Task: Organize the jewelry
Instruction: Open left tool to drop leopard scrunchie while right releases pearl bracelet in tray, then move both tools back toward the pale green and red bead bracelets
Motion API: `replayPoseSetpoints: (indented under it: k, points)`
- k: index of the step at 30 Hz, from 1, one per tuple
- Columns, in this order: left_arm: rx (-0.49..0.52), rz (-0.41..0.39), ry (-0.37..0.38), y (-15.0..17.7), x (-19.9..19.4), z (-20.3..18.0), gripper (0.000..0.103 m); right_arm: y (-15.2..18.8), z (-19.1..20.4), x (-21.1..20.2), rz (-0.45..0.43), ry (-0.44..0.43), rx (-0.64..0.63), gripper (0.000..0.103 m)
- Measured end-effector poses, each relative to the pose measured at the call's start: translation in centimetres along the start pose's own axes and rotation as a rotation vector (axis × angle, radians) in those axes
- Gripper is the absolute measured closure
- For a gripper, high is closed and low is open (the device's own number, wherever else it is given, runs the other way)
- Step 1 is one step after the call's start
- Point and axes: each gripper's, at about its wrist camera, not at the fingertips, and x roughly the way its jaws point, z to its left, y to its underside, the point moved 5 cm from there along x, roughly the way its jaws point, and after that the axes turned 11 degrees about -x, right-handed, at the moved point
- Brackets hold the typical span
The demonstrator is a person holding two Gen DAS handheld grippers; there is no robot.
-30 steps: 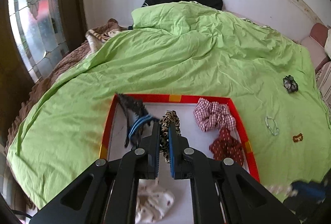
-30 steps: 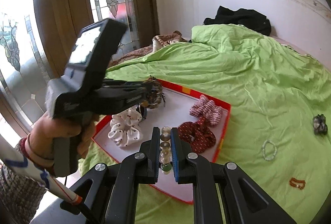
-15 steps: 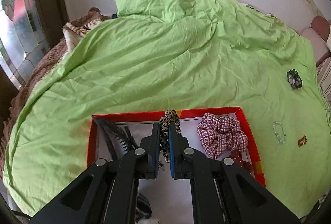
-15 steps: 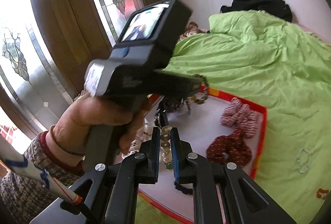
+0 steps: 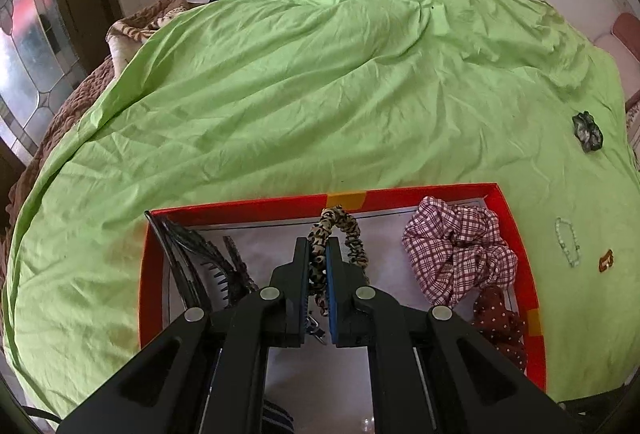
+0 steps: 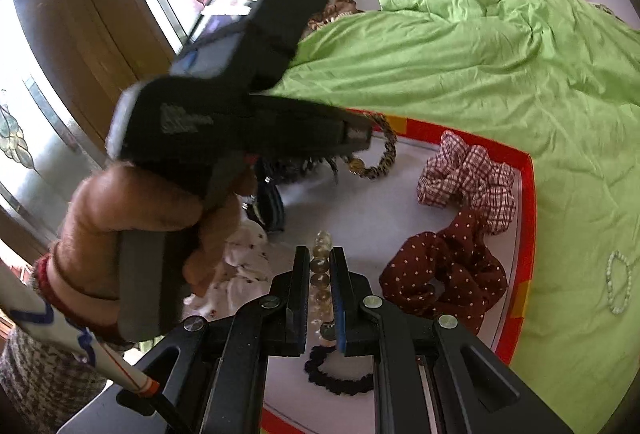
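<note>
With the left gripper point(image 5: 318, 258) clamped on the leopard scrunchie point(image 5: 340, 234) and the right gripper point(image 6: 320, 274) pinching the bead bracelet point(image 6: 320, 270), each is best lowered onto bare tray point(image 5: 420, 193) floor before the fingers part.

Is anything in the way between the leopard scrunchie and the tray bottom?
Nothing visible. The left gripper holds the leopard scrunchie over a bare white patch of the red tray, between the black hair clips and the plaid scrunchie.
</note>
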Motion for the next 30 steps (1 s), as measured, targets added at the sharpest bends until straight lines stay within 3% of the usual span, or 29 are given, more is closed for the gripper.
replayPoseSetpoints:
  k: [8,10,12,13,14,15,23,26,30]
  points:
    - [-0.028,-0.011,-0.002,0.0,-0.5,0.6,0.094,0.6,-0.8,1.6,0.028,0.046,-0.017,0.091]
    - [-0.032,-0.008,0.017,0.1,-0.9,0.6,0.087,0.7,-0.9,1.5,0.026,0.064,-0.021,0.091]
    - [-0.032,-0.017,0.032,0.2,-1.5,0.5,0.069,0.8,-1.1,1.3,0.022,0.067,-0.016,0.088]
    - [-0.032,-0.025,0.038,0.2,-1.9,0.3,0.065,0.8,-1.1,1.1,0.018,0.07,-0.015,0.085]
    - [-0.029,-0.031,0.045,0.3,-2.2,0.1,0.061,0.7,-1.1,0.9,0.013,0.072,-0.016,0.076]
    - [-0.026,-0.036,0.051,0.4,-2.5,-0.1,0.06,0.7,-1.0,0.5,0.002,0.077,-0.022,0.069]
    - [-0.053,-0.05,0.061,1.6,-5.0,-0.6,0.06,1.4,0.6,-3.4,-0.048,0.094,-0.077,0.066]
    - [-0.055,-0.077,0.036,2.8,-6.4,-0.5,0.06,2.3,0.6,-5.5,-0.071,0.107,-0.07,0.06]
    - [-0.091,-0.133,-0.012,5.1,-8.7,0.0,0.06,3.8,-0.4,-7.6,-0.078,0.131,-0.039,0.06]
